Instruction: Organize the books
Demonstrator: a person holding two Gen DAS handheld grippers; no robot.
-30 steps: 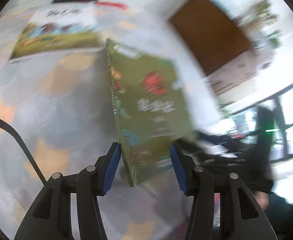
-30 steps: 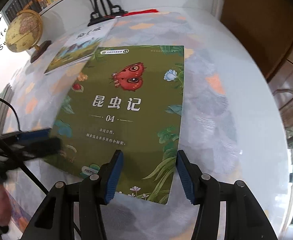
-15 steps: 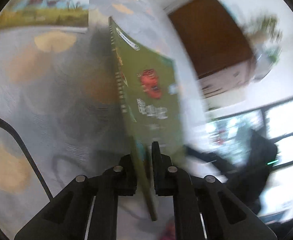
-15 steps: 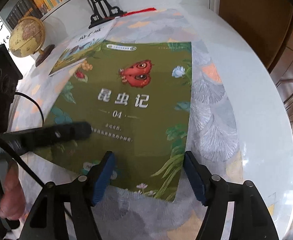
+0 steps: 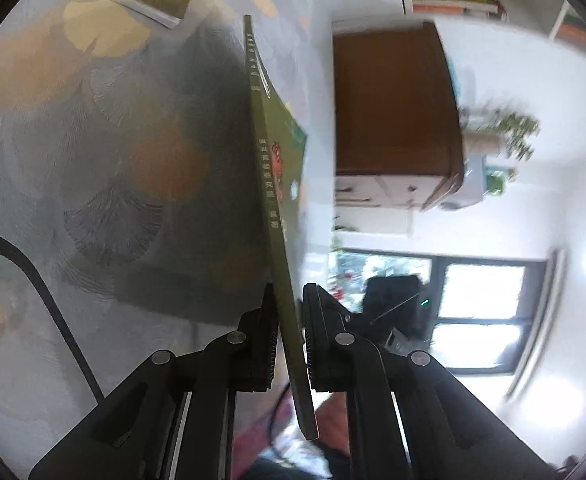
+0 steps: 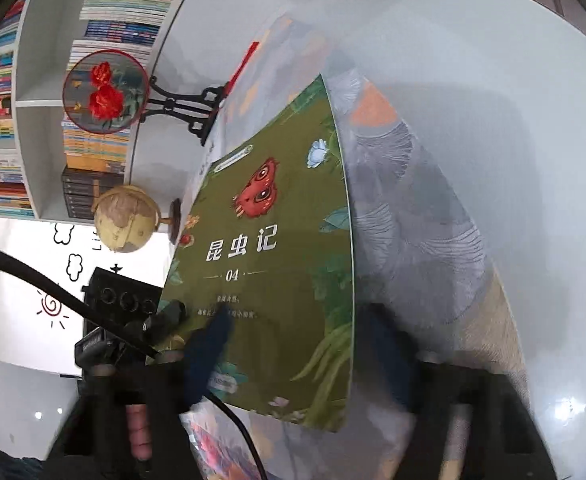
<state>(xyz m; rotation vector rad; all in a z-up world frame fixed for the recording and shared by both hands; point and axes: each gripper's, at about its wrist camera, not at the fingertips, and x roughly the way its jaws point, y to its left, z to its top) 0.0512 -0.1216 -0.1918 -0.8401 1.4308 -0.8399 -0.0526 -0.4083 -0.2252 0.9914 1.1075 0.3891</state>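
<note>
Left gripper (image 5: 291, 332) had clamped the green book (image 6: 277, 264) by its spine edge — a second earlier it lay flat on the table (image 6: 473, 100), now tilted up. Right gripper (image 6: 305, 344) — jaws closing — straddled its lower edge, gripping nothing.

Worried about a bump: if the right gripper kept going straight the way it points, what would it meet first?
Probably the green book: the right gripper straddles its lower right part, its blurred jaws just closing. Depth is unclear.

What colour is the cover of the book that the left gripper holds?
Olive green, with a red butterfly; the book shows best in the right wrist view.
</note>
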